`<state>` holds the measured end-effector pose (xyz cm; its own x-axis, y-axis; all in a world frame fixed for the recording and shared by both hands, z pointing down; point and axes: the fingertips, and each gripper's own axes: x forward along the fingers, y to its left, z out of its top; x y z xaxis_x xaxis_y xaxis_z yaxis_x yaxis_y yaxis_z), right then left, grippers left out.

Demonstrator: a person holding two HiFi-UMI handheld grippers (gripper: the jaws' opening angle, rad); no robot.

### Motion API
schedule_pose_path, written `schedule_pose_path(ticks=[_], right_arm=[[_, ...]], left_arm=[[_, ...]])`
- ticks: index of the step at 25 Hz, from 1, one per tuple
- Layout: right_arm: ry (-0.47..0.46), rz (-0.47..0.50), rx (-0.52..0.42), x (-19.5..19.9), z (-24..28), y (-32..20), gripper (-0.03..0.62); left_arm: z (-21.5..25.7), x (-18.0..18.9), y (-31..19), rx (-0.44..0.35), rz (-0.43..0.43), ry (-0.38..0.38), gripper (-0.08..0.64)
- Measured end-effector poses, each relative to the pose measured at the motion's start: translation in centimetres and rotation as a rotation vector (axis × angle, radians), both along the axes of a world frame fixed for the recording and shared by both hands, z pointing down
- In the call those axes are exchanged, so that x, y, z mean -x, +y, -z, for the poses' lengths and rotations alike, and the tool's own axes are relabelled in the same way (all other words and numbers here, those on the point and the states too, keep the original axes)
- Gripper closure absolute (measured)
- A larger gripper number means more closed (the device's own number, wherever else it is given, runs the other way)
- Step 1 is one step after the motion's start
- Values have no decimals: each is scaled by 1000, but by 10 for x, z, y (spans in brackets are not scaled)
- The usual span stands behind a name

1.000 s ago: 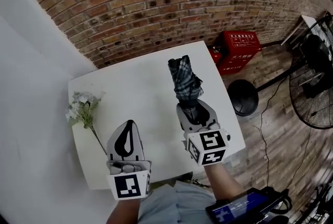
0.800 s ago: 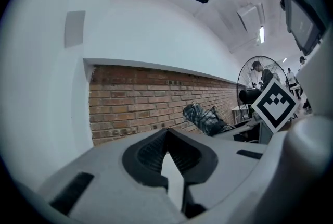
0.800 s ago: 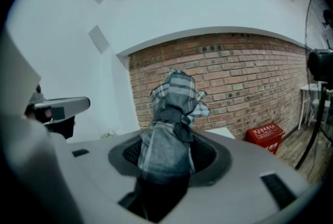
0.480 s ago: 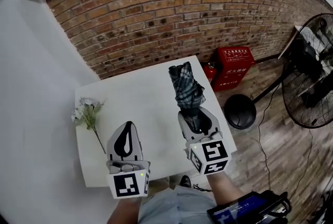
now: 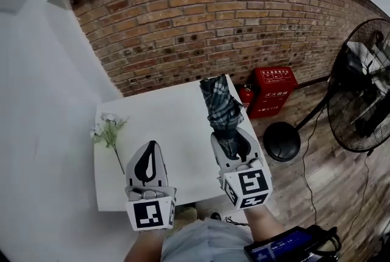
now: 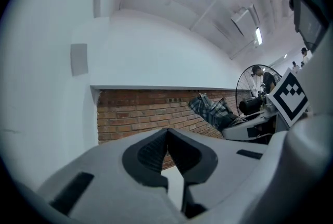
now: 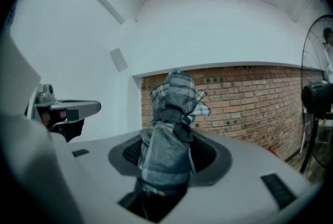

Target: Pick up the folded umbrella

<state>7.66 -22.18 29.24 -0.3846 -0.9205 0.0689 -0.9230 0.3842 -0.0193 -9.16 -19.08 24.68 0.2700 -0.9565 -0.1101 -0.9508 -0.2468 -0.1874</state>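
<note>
Umbrella (image 5: 220, 105) – where?
Pinched in the right tongs (image 5: 229, 140), above the table's (image 5: 164, 123) right edge; left tongs (image 5: 150, 146) pressed together, empty. Pickup looks done – next calls only for a firm, steady grip.

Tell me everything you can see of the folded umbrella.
The folded umbrella is a compact bundle of dark plaid fabric, grey with pale lines, bunched and cinched by a dark strap. Its near end sits between the jaws of the right gripper, which grip it; the rest juts forward past them. It is held in the air near the white table's right edge, touched only by the jaws. Its handle is hidden.
</note>
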Motion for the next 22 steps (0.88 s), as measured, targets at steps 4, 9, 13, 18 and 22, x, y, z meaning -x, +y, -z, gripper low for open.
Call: schedule_pose_path(ticks=[4, 9, 13, 18, 22], right_arm=[[9, 3, -25, -9, 9, 14, 399], [13, 4, -49, -19, 18, 24, 399], [17, 8, -71, -22, 23, 28, 398], [31, 13, -78, -19, 22, 28, 399], [28, 24, -85, -17, 24, 27, 399]], left_arm=[[9, -8, 9, -22, 2, -2, 552], [16, -18, 16, -40, 0, -6, 552], [18, -19, 18, -47, 7, -9, 552], [22, -17, 18, -59, 14, -13, 552], [22, -17, 17, -58, 21, -13, 552]])
